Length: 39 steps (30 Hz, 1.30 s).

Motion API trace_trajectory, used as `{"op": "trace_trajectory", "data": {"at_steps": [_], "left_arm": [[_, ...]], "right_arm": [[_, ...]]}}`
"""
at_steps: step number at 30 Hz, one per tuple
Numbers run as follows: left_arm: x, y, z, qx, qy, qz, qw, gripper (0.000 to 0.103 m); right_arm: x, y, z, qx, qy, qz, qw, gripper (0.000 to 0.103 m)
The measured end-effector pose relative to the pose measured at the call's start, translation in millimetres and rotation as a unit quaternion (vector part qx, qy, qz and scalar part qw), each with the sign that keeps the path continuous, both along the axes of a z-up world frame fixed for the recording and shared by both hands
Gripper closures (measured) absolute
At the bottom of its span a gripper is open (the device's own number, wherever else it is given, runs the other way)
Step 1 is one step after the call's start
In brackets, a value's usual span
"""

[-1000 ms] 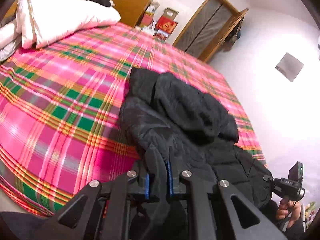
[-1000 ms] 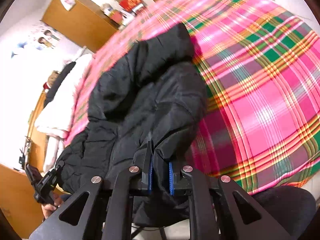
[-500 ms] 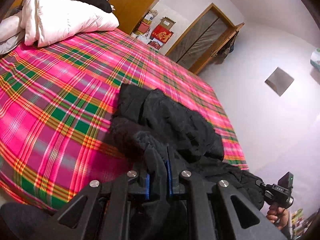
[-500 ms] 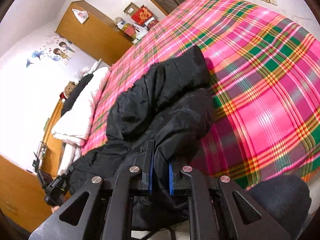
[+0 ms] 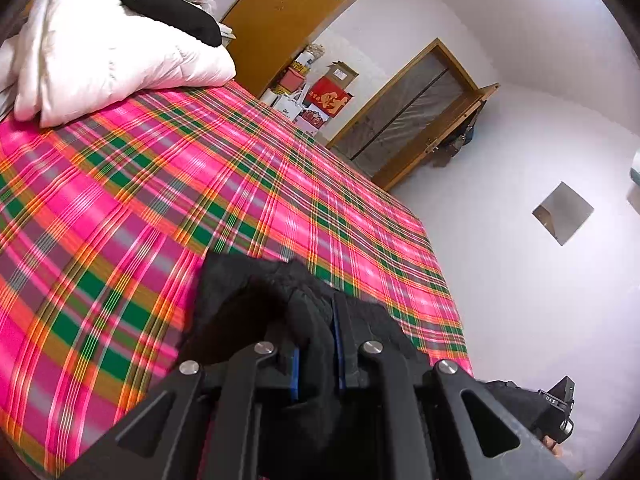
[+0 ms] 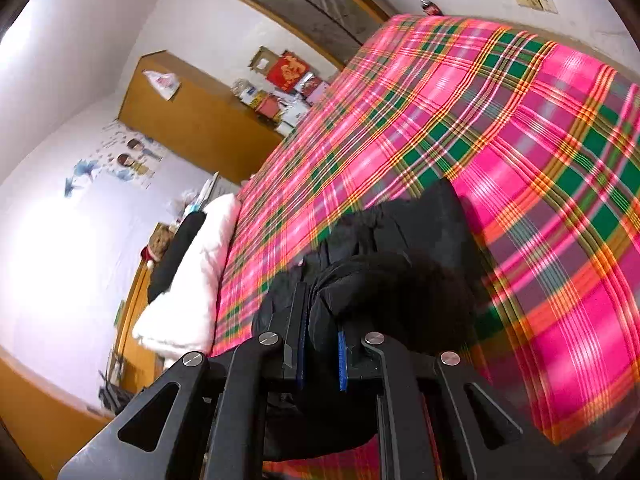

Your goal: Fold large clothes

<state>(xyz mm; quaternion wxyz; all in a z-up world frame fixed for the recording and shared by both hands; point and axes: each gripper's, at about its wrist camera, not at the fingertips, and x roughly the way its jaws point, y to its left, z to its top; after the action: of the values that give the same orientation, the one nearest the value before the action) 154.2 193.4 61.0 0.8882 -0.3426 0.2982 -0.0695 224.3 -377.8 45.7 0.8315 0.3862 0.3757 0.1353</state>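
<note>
**Both grippers clamped on the black jacket above the plaid bed**

You hold the left gripper [image 5: 316, 344] closed on a thick bunch of the black jacket [image 5: 248, 312]; the dark fabric fills the gap between its blue-edged pads and spills out ahead of them, hiding the fingertips. The right gripper [image 6: 320, 344] is closed the same way on another bunch of the black jacket [image 6: 400, 280], with cloth pressed between the pads and bulging to the right of them.

Take the bed [image 5: 160, 184] with its pink, green and orange plaid cover as your landmark. In both wrist views the jacket bunches up right in front of the grippers, over the edge of the bed nearest you, and hides that part of the plaid. Whether its lower folds touch the cover, you cannot tell from these views.

At the head of the bed lies a folded white duvet [image 5: 100, 48] with a black garment [image 5: 168, 8] on top of it. Past the far side of the bed stands a wooden wardrobe [image 5: 288, 12], and next to it, close to the bed's far corner, a pile of red boxes and bags [image 5: 320, 96]. A wood-framed door [image 5: 416, 108] sits in the wall beyond that corner.

At the lower right of the left wrist view, off the near corner of the bed, part of the other black handheld device [image 5: 556, 408] shows, with a fingertip [image 5: 550, 444] beneath it.
</note>
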Motion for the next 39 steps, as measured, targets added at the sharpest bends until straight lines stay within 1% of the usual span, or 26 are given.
{"op": "trace_trajectory", "data": {"at_steps": [3,6,8,10,12,14,16,18,19,20,21,22,23,24,25,26,27,29,30,31,32,33,36,37,38,39], "left_arm": [[43.8,-1.3,-5.5,0.007,0.013,0.004,0.9999,0.09],[89.4,-3.0,-24.7,0.016,0.042,0.01,0.9989,0.09],[116.9,-3.9,-44.2,0.02,0.065,0.014,0.9976,0.09],[142.7,-4.7,-68.8,0.025,0.091,0.017,0.9954,0.09],[161.9,-6.1,-94.2,0.026,0.114,0.015,0.993,0.089],[176.9,-7.5,-117.0,0.018,0.134,0.013,0.9908,0.087],[185.2,-8.6,-130.1,0.007,0.141,0.013,0.99,0.084],[190.0,-9.1,-134.7,0.003,0.14,0.012,0.99,0.084],[191.7,-8.8,-135.2,0.001,0.141,0.009,0.99,0.083],[193.2,-8.4,-134.4,-0.001,0.141,0.007,0.99,0.083],[193.9,-8.5,-133.0,-0.002,0.139,0.003,0.9903,0.083],[194.3,-8.6,-131.1,-0.001,0.138,0.0,0.9904,0.082],[194.2,-9.0,-128.7,0.002,0.136,-0.001,0.9906,0.081],[194.5,-9.9,-127.2,0.007,0.135,-0.002,0.9909,0.081],[194.3,-10.6,-125.7,0.008,0.132,-0.004,0.9912,0.079],[194.3,-10.8,-124.4,0.008,0.131,-0.005,0.9914,0.076],[194.1,-11.6,-123.7,0.006,0.128,-0.005,0.9917,0.073],[193.5,-11.2,-120.5,-0.001,0.123,-0.005,0.9924,0.064],[192.4,-10.9,-117.7,-0.004,0.119,-0.005,0.9929,0.061],[191.2,-10.7,-114.3,-0.004,0.113,-0.006,0.9936,0.056],[189.1,-10.4,-108.9,-0.002,0.106,-0.006,0.9943,0.053],[186.7,-9.9,-102.8,0.002,0.1,-0.007,0.995,0.051],[177.4,-7.7,-81.9,0.016,0.079,-0.013,0.9967,0.047],[173.9,-7.3,-75.2,0.023,0.072,-0.013,0.9971,0.046],[169.5,-5.9,-67.5,0.035,0.064,-0.009,0.9973,0.043],[163.6,-4.5,-58.0,0.059,0.049,0.004,0.9971,0.041]], "right_arm": [[50.4,-1.0,-11.9,0.008,0.034,-0.014,0.999,0.092],[95.0,2.4,-32.2,0.007,0.071,-0.021,0.997,0.091],[122.0,5.2,-49.4,0.0,0.092,-0.02,0.996,0.09],[146.5,6.8,-72.5,0.005,0.112,-0.018,0.994,0.086],[165.6,5.8,-100.5,0.023,0.13,-0.02,0.991,0.081],[173.7,3.9,-118.1,0.041,0.136,-0.021,0.99,0.076],[175.7,2.0,-127.3,0.054,0.127,-0.022,0.99,0.072],[173.7,-0.7,-125.2,0.06,0.114,-0.015,0.992,0.069],[171.9,-2.8,-120.8,0.064,0.107,-0.013,0.992,0.064],[168.5,-5.8,-113.4,0.072,0.09,-0.011,0.993,0.057],[163.7,-9.0,-102.5,0.078,0.067,-0.011,0.995,0.039],[160.1,-10.1,-94.7,0.081,0.051,-0.011,0.995,0.03],[151.1,-14.8,-80.5,0.079,0.025,-0.016,0.996,0.03],[143.7,-16.4,-70.8,0.066,0.009,-0.024,0.998,0.029],[130.6,-16.3,-57.0,0.039,-0.021,-0.036,0.998,0.029],[123.1,-13.6,-50.6,0.022,-0.038,-0.041,0.998,0.029],[108.9,-4.8,-40.9,-0.014,-0.06,-0.037,0.997,0.028],[96.8,19.5,-35.6,-0.082,-0.075,-0.005,0.994,0.028],[96.2,32.2,-38.3,-0.118,-0.073,0.016,0.99,0.028],[98.8,47.7,-45.7,-0.161,-0.059,0.042,0.984,0.028],[105.8,64.7,-58.9,-0.207,-0.031,0.068,0.975,0.028],[114.2,73.7,-72.5,-0.23,-0.01,0.085,0.969,0.028],[128.9,79.9,-102.8,-0.275,0.026,0.095,0.956,0.028],[131.5,80.8,-106.3,-0.281,0.027,0.094,0.955,0.028],[133.9,81.3,-108.1,-0.283,0.024,0.094,0.954,0.028],[136.1,81.5,-109.2,-0.287,0.024,0.092,0.953,0.027]]}}
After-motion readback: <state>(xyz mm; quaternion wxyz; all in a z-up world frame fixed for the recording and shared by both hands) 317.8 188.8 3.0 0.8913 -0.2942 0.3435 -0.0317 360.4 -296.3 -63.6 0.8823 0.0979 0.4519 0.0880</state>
